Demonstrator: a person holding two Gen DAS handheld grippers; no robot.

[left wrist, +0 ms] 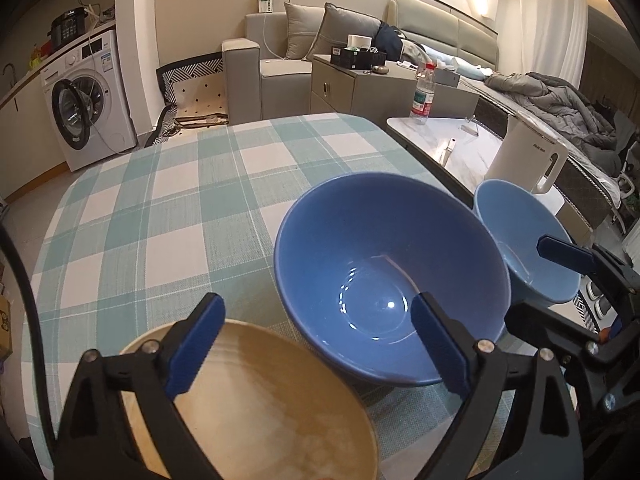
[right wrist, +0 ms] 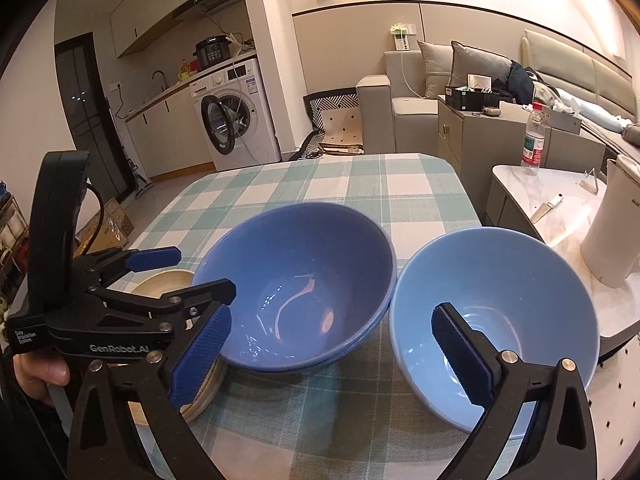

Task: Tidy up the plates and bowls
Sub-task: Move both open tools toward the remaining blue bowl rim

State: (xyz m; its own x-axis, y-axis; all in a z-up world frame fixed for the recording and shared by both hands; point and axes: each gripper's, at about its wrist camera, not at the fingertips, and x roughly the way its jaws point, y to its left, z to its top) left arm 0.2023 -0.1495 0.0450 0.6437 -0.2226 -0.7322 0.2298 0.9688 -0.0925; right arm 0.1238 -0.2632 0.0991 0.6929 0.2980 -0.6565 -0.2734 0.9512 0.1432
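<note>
Left wrist view: the left hand-held gripper (left wrist: pixel 316 344) stands wide apart, gripping nothing, above a tan plate (left wrist: pixel 256 396) and dark blue bowl (left wrist: pixel 384 272) on the checked surface (left wrist: pixel 160 208).

Right wrist view: the right hand-held gripper (right wrist: pixel 328 352) is likewise spread and empty, one finger over the light blue bowl (right wrist: pixel 500 292), which sits beside the dark blue bowl.

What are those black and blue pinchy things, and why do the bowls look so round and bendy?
Those are claws that a person holds, one in each hand. Each carries a bulgy-lens camera, so everything looks curved. One picture looks along the left claw, the other along the right claw. On the checked tablecloth sit a tan plate, a dark blue bowl that looks like two stacked, and a light blue bowl. Both claws are wide open and hold nothing. A white kettle stands on the side table.
</note>
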